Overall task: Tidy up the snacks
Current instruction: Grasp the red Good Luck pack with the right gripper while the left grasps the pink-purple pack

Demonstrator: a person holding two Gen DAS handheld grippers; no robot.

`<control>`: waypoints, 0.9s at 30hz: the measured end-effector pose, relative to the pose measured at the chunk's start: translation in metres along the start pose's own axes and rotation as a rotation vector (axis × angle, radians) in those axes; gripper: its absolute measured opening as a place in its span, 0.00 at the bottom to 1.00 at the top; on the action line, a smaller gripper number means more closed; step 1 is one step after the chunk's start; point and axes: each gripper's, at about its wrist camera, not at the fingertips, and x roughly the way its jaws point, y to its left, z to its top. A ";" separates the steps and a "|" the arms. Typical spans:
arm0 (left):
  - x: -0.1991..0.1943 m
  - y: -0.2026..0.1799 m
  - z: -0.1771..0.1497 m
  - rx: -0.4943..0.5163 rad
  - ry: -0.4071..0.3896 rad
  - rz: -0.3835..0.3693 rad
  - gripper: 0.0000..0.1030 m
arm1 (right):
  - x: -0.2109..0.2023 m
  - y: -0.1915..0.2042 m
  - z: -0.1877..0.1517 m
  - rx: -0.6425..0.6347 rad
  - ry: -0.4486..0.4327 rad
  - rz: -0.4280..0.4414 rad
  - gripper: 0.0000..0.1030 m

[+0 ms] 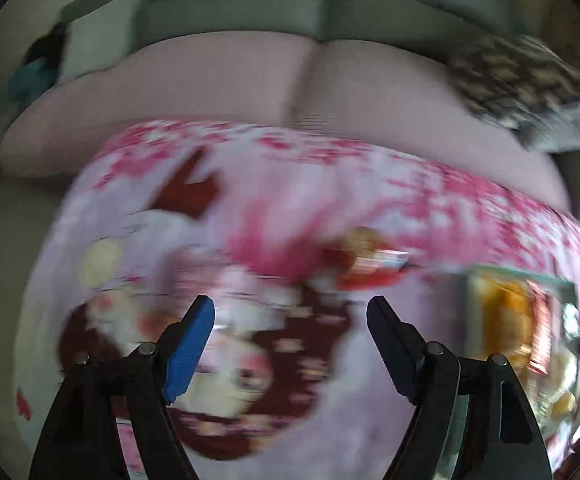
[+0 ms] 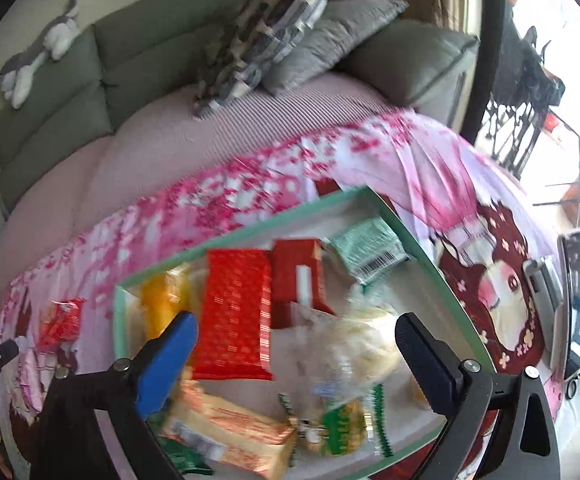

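Presently both grippers released, holding nothing; right gripper (image 2: 296, 336) hovers over the green-rimmed tray (image 2: 242, 234) packed with snacks; left gripper (image 1: 290, 320) faces the stray red snack packet (image 1: 368, 258) on the desk cloth, likely the next pick.

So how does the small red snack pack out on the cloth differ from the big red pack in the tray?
The small red pack lies loose on the pink cloth, outside the tray; the big red pack sits inside it among other snacks. The small one is squarish and crinkled with a picture on it; the big one is long, flat and patterned. Both are red wrappers, and neither is gripped.
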 end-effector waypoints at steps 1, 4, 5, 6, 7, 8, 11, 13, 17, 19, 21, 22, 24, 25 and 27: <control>0.003 0.012 0.000 -0.018 0.004 0.009 0.77 | -0.002 0.009 0.000 -0.014 -0.001 0.012 0.98; 0.017 0.045 0.000 -0.076 0.032 0.027 0.77 | -0.002 0.039 -0.004 -0.066 0.018 0.085 0.97; 0.023 0.052 0.000 -0.083 0.041 0.033 0.77 | 0.000 0.052 -0.007 -0.094 0.035 0.111 0.97; 0.030 0.057 0.000 -0.080 0.054 0.038 0.77 | 0.002 0.066 -0.010 -0.122 0.056 0.134 0.97; 0.038 0.062 -0.001 -0.071 0.070 0.045 0.77 | 0.006 0.081 -0.012 -0.152 0.085 0.157 0.97; 0.044 0.064 -0.002 -0.061 0.083 0.055 0.77 | 0.011 0.095 -0.013 -0.178 0.113 0.179 0.97; 0.060 0.071 -0.004 -0.062 0.124 0.052 0.77 | 0.023 0.142 -0.005 -0.256 0.187 0.261 0.97; 0.067 0.072 -0.006 -0.058 0.146 0.044 0.77 | 0.035 0.178 0.005 -0.340 0.247 0.290 0.97; 0.080 0.070 -0.006 -0.034 0.171 0.036 0.77 | 0.059 0.235 0.012 -0.483 0.355 0.255 0.97; 0.086 0.068 -0.004 -0.034 0.177 0.014 0.77 | 0.075 0.261 0.012 -0.537 0.400 0.216 0.96; 0.092 0.066 -0.003 -0.028 0.184 0.016 0.77 | 0.090 0.276 0.009 -0.580 0.447 0.189 0.92; 0.095 0.065 -0.003 -0.028 0.189 0.017 0.77 | 0.100 0.284 0.005 -0.593 0.479 0.169 0.91; 0.099 0.065 -0.003 -0.030 0.196 0.015 0.75 | 0.110 0.289 0.001 -0.606 0.517 0.167 0.87; 0.100 0.065 -0.003 -0.030 0.195 0.017 0.74 | 0.115 0.293 -0.003 -0.611 0.537 0.161 0.84; 0.102 0.066 -0.002 -0.034 0.189 0.011 0.66 | 0.125 0.299 -0.010 -0.630 0.557 0.140 0.80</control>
